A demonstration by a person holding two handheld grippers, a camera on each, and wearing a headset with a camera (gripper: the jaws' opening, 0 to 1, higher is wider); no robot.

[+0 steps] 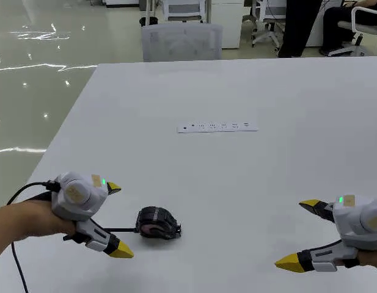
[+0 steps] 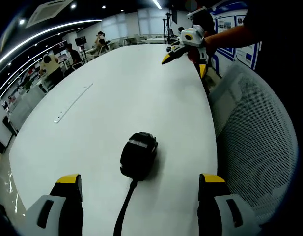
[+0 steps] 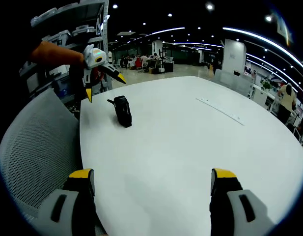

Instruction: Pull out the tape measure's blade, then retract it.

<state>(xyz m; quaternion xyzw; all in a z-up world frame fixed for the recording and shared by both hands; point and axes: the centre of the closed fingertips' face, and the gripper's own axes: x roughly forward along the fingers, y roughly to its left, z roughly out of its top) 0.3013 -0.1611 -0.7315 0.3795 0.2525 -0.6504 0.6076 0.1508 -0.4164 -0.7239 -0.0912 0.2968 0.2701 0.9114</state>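
Desk [image 1: 237, 183]: white, fills most of the head view.
Chair [image 1: 182, 41]: grey mesh, top centre, at the desk's far edge.
Power strip [image 1: 217, 127]: white, mid-frame, lying left-right.
Left claw [image 1: 118, 219]: lower left, jaws wide apart, gripping nothing.
Right claw [image 1: 299, 233]: lower right, jaws wide apart, gripping nothing.
Tape measure [image 1: 156, 223]: black, on the desk lower left of centre, just beyond the left claw's tips. Its long axis runs left-right, with a black strap trailing left between those jaws.

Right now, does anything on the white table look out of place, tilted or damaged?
Nothing stands out. The black rounded tape measure rests on the white table, in front of the open left gripper, and the long white power strip lies flat farther back.
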